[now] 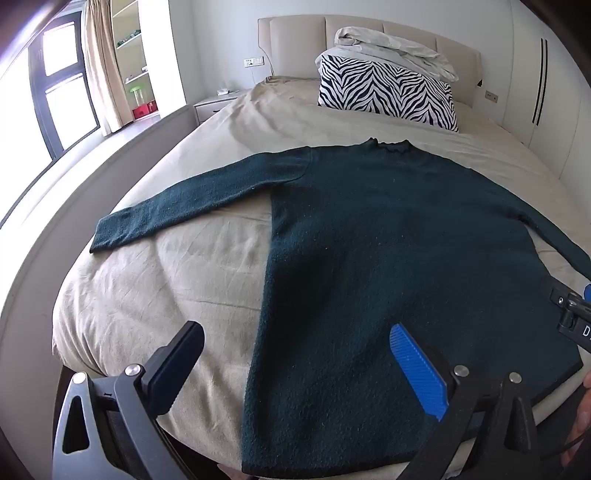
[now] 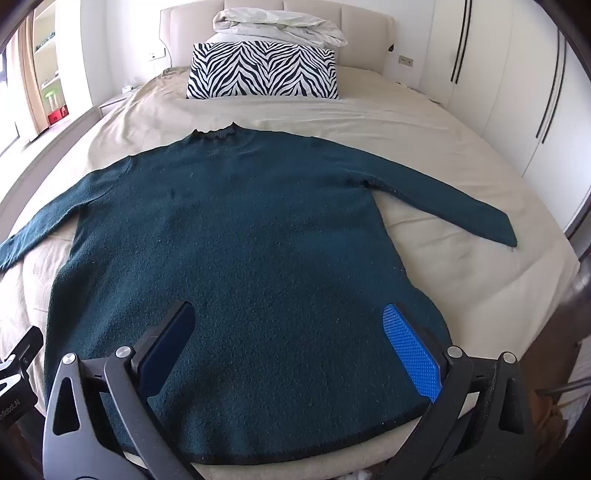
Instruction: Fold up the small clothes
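A dark teal long-sleeved sweater (image 1: 388, 240) lies flat on the bed, collar away from me, both sleeves spread out to the sides; it also shows in the right wrist view (image 2: 236, 240). My left gripper (image 1: 295, 354) is open and empty, hovering over the sweater's lower left edge near the hem. My right gripper (image 2: 291, 332) is open and empty, hovering over the sweater's lower right part near the hem. The right gripper's body shows at the right edge of the left wrist view (image 1: 576, 317).
The bed has a beige sheet (image 1: 155, 295). A zebra-print pillow (image 2: 264, 70) and a rumpled white duvet (image 2: 277, 24) lie at the headboard. A nightstand (image 1: 214, 103) and window (image 1: 55, 92) are at the left, white wardrobes (image 2: 517, 92) at the right.
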### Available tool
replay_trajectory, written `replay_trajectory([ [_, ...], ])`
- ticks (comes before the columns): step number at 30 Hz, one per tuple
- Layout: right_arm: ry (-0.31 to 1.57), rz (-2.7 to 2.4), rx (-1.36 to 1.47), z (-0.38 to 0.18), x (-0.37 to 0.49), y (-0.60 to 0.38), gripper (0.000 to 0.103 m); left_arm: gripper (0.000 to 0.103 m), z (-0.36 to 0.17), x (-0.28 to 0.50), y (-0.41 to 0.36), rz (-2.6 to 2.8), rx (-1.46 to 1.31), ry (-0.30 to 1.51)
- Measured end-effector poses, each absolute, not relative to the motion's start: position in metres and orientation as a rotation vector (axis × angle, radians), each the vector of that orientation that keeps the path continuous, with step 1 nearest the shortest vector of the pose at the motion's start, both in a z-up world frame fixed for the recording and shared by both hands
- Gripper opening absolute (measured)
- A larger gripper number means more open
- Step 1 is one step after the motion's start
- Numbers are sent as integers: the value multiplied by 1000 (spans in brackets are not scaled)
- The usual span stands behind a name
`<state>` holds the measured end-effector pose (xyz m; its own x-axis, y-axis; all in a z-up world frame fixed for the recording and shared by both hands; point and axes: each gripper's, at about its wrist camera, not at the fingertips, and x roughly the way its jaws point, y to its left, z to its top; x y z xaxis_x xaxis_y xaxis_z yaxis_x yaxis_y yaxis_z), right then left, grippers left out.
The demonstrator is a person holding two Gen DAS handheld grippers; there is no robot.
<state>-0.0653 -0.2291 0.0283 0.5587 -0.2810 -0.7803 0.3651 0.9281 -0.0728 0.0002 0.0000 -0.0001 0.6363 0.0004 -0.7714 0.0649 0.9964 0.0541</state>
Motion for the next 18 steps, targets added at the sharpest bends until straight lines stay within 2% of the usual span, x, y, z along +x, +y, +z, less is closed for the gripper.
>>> replay_trajectory([
  [9, 904, -382, 108, 29, -68, -230, 103, 103, 0, 0, 0, -38, 85, 885],
  [14, 908, -377, 105, 25, -72, -235, 103, 103, -26, -3, -1, -35, 88, 881],
  [18, 912, -384, 100, 25, -69, -230, 103, 103, -18, -2, 0, -37, 81, 904],
])
